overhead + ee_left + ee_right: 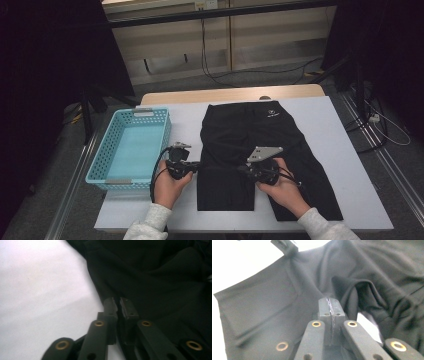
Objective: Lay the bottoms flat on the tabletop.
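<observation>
A white rectangular table top takes up the middle of the high view, with a strip of bare light wood showing along its far edge. Spread over its centre lies a pair of black fabric shorts, waistband at the far side and legs pointing toward the person, a small white logo near the waistband; the leg on the person's left lies flat and squared off near the front edge, while the other leg runs out longer toward the front right corner. To the left of the shorts, well apart from them, a light blue perforated plastic basket with grey handle grips sits at the table's left edge. The person's two hands in pale sleeves come in from the bottom. The left gripper rests at the left edge of the shorts, level with the crotch; in the left gripper view its jaws stand a narrow slit apart right at the hem where black cloth meets white table, and whether cloth sits in that slit cannot be told. The right gripper, topped by a grey three-cornered plate, lies on the middle of the shorts; in the right gripper view its jaws are pressed together over rumpled cloth, with no cloth visibly caught.
</observation>
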Demonstrator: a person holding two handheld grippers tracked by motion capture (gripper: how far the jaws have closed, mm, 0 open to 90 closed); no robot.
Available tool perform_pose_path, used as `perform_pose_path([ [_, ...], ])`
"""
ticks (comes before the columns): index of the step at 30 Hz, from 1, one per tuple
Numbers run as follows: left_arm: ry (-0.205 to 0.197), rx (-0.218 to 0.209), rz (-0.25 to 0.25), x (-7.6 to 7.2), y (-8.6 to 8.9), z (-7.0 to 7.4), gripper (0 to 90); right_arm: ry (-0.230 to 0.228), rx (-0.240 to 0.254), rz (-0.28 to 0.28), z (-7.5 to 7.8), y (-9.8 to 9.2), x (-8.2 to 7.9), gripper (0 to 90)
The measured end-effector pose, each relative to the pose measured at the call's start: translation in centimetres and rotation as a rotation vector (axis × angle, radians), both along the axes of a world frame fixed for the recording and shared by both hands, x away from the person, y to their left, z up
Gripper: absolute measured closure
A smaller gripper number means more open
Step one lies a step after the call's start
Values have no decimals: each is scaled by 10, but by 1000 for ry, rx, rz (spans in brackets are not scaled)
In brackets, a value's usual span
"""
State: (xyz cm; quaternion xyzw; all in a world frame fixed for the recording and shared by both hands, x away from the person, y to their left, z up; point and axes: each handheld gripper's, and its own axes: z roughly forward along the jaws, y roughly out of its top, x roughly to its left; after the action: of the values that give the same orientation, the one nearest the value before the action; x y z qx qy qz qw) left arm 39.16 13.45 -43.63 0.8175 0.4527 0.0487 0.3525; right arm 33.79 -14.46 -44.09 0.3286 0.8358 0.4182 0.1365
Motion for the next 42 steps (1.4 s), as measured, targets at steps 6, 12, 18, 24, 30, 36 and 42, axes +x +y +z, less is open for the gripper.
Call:
perform_pose_path([
  [6,-14,-10,12,0,-1,-2,602,18,1,-14,8,-21,-11,900],
  [12,-10,-6,4,1,-3,-8,502,63,-33,-39,-5,-32,-13,900],
  [18,-3,-12,-20,0,-11,-12,515,66,-59,-49,-12,-32,-12,900],
  [24,1,-12,-44,-3,-21,-13,620,73,-66,-48,-16,-31,-11,898],
  [30,15,-16,-61,-4,-28,-14,748,78,-70,-43,-16,-31,-10,899],
  [36,62,-33,-65,-2,-26,-13,884,75,-71,-42,-16,-30,-11,899],
  [42,61,-48,-19,0,-5,5,888,66,-14,-13,-10,-24,-13,899],
])
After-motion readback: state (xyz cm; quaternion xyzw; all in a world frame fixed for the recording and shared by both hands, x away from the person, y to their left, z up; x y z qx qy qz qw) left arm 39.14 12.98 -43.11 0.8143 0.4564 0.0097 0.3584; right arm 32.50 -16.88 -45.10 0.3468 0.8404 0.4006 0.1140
